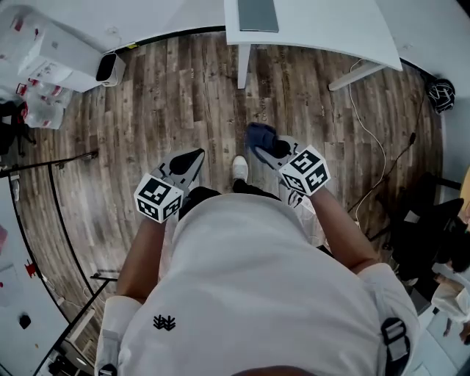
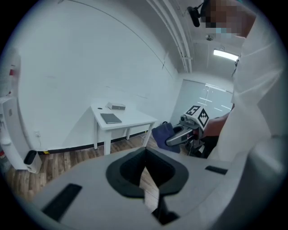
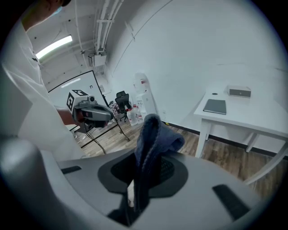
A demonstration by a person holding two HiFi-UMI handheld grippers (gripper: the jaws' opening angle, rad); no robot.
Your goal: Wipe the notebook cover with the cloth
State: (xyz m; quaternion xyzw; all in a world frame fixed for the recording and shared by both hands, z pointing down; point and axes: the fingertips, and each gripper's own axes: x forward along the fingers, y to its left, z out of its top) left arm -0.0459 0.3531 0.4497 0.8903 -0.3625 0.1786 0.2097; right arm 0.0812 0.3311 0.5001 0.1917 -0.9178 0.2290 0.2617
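A dark grey notebook (image 1: 258, 15) lies on the white table (image 1: 316, 29) across the wooden floor, well ahead of both grippers; it also shows in the left gripper view (image 2: 110, 118) and the right gripper view (image 3: 215, 106). My right gripper (image 1: 258, 149) is shut on a blue cloth (image 1: 261, 136), which sticks up from between the jaws (image 3: 150, 134). The left gripper (image 1: 197, 156) is held beside it at waist height, jaws together with nothing in them (image 2: 145, 158). From the left gripper view the right gripper's cloth (image 2: 163, 132) hangs in the air, short of the table (image 2: 130, 117).
A small silver box (image 3: 239, 91) sits on the table behind the notebook. A white appliance (image 1: 44, 44) stands by the wall at the left, black stand legs (image 1: 59, 183) cross the floor there, and cables (image 1: 367, 139) trail on the right near a dark chair (image 1: 433, 228).
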